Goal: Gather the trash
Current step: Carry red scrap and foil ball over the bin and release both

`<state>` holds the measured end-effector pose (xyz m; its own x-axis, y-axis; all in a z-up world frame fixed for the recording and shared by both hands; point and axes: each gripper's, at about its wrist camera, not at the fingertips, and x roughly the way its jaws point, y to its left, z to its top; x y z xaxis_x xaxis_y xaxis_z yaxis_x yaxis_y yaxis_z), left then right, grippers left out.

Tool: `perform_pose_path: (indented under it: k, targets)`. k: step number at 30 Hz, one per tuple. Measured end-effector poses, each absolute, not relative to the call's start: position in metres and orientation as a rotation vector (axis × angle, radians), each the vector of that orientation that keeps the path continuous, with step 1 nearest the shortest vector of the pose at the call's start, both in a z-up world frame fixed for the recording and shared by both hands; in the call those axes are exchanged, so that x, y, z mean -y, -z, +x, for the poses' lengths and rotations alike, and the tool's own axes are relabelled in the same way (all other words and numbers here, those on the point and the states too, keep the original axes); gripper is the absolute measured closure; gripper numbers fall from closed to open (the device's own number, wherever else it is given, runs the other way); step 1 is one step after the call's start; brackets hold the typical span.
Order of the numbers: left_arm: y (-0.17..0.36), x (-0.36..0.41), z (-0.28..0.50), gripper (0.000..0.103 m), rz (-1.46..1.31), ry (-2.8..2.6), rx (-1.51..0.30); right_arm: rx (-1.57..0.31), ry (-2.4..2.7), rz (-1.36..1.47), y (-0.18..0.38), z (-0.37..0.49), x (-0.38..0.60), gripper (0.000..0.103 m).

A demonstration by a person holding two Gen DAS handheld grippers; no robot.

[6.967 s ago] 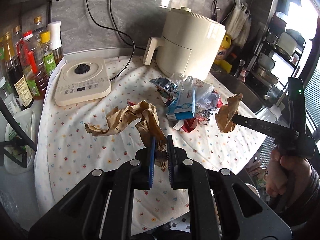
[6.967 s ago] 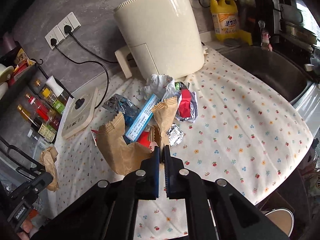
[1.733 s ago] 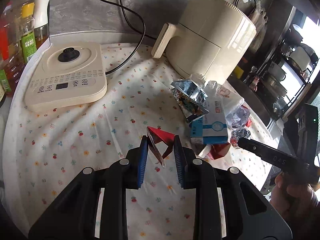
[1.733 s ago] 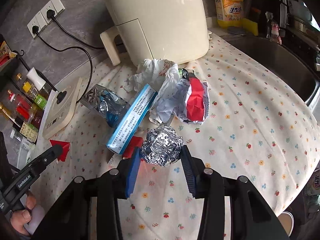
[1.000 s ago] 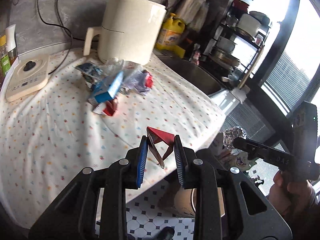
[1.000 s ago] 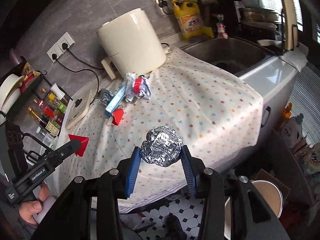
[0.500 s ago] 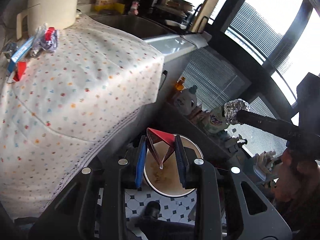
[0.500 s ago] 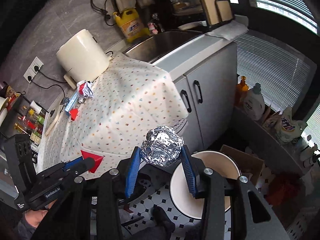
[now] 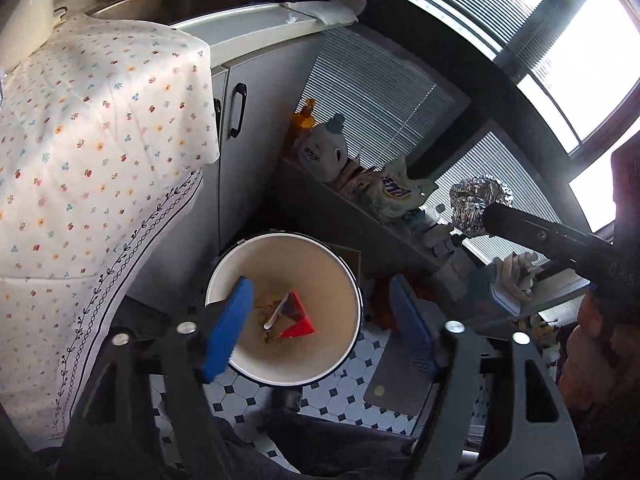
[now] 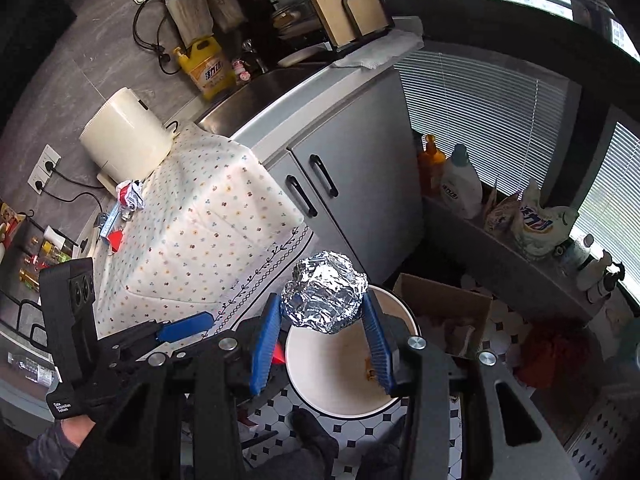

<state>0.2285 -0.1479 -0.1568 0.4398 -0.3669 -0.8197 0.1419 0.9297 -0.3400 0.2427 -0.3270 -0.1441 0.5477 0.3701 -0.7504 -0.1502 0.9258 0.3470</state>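
A round white bin (image 9: 224, 268) stands on the tiled floor by the cabinet. My left gripper (image 9: 320, 332) hovers over it with its jaws opening and nothing between the pads. The red wrapper (image 9: 297, 318) lies loose inside the bin on brown paper scraps. My right gripper (image 10: 322, 338) is shut on a crumpled foil ball (image 10: 325, 292) just above the bin's rim (image 10: 406, 312). In the left wrist view the foil ball (image 9: 476, 203) shows up at the right, off to the side of the bin. Further trash (image 10: 126, 200) lies on the counter's flowered cloth.
An open cardboard box (image 10: 444, 312) sits right of the bin. Grey cabinet doors (image 10: 348, 184) and the hanging cloth edge (image 9: 120, 248) stand close behind it. Detergent bottles (image 10: 460, 188) line a low ledge by the blinds. A person's foot (image 10: 316, 436) is below the bin.
The left jaws have spread apart and the red wrapper has dropped from them into the bin. Both grippers have come lower and closer over the bin; the foil ball stays gripped.
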Motion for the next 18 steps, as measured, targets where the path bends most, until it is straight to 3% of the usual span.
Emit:
perform_pose_path:
  k: [2,18]
  targets:
    - [0.157,0.143,0.231,0.021,-0.240,0.296,-1.070,-0.949,-0.313,0.250,0.147,0.243,0.328,0.062]
    - [0.148,0.042,0.191,0.019,-0.336,0.022,-1.030,-1.088,-0.373,0.168,0.192,0.255,0.281,0.059]
